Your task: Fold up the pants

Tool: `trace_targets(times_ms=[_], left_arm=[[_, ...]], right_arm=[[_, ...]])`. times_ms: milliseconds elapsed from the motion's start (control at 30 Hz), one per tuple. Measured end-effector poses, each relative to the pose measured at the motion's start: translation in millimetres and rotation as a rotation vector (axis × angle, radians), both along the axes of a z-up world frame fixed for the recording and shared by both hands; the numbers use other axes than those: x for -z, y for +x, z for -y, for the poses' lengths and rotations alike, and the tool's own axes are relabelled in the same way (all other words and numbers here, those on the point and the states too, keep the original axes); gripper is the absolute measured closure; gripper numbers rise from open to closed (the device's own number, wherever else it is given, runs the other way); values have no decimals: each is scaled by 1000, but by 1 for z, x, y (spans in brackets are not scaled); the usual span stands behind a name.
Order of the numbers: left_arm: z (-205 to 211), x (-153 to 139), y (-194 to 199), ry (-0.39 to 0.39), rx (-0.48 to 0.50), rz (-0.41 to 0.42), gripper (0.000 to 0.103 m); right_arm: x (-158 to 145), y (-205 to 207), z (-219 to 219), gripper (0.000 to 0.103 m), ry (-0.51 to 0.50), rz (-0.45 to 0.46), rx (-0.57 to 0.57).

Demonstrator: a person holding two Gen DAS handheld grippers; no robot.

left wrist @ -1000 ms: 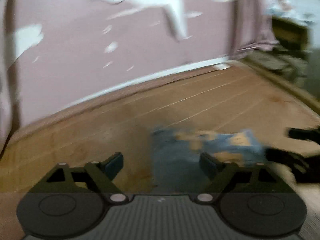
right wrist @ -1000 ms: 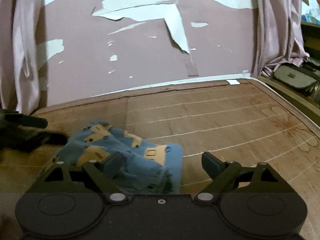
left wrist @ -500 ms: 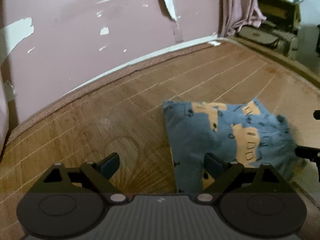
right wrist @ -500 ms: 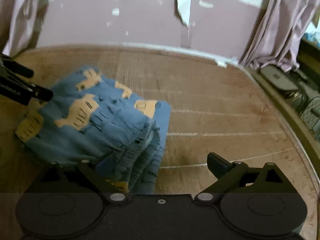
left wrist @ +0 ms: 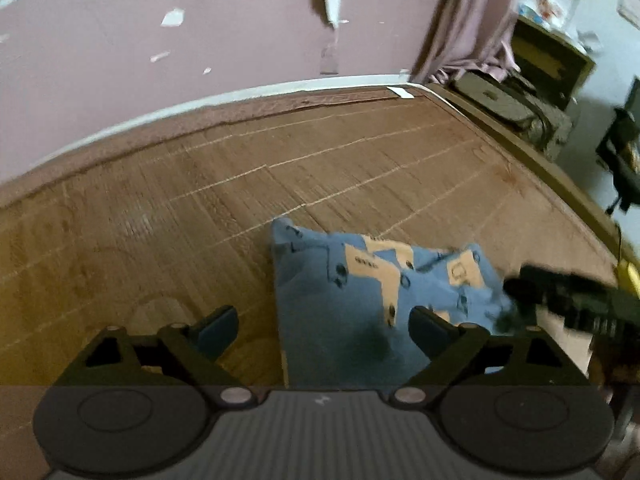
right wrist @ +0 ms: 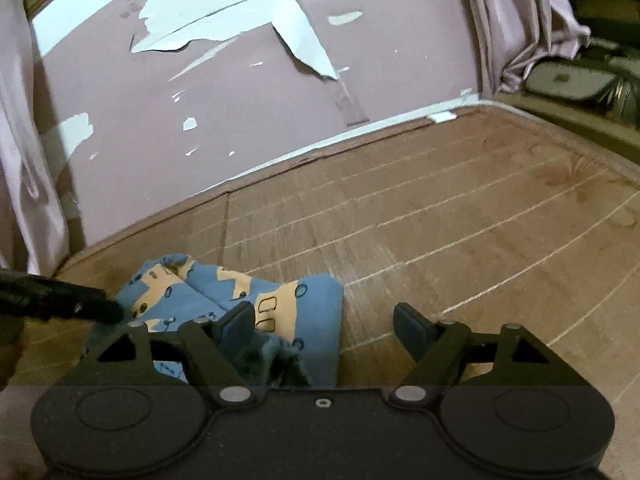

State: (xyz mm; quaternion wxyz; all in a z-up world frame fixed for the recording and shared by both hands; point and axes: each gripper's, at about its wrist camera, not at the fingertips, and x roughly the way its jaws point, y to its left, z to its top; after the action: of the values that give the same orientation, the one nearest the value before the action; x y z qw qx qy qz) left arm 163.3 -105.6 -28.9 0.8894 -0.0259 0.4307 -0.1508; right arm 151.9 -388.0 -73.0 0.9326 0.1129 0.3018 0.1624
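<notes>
Both claws hang over the folded pants [left wrist: 360, 304] on the woven mat [left wrist: 200, 200]. My left claw [left wrist: 322, 328] gapes wide, straddling the bundle's left edge to square it up. My right claw [right wrist: 324, 328] is closing, its jaws still apart around the frayed right edge with no pad pressing cloth, likely to tuck that loose end in.

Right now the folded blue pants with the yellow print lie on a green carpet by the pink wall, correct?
Not quite. The folded blue pants with the yellow print lie on a brown woven mat, not a green carpet, by the pink wall. The right wrist view shows it.
</notes>
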Motion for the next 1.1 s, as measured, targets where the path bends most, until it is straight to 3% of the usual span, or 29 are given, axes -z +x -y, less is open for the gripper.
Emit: trace_targets(times_ms=[133, 267, 433, 467, 600, 800, 1100], left_arm=[[-1, 7, 10, -37, -37, -46, 8], [3, 13, 8, -8, -36, -61, 13], [6, 17, 5, -14, -22, -83, 33], [6, 17, 5, -23, -19, -90, 42], [10, 16, 4, -20, -15, -103, 63], [13, 10, -6, -17, -64, -117, 74], [-9, 4, -46, -17, -87, -86, 77]], right_arm=[[5, 5, 0, 25, 49, -55, -42], [5, 2, -10, 46, 5, -62, -79], [5, 0, -16, 68, -6, -59, -101], [5, -1, -16, 73, 0, -59, -99], [3, -2, -18, 82, 10, -53, -78], [-8, -15, -29, 87, -27, -17, -30], [-19, -46, -66, 89, -128, 18, -39]])
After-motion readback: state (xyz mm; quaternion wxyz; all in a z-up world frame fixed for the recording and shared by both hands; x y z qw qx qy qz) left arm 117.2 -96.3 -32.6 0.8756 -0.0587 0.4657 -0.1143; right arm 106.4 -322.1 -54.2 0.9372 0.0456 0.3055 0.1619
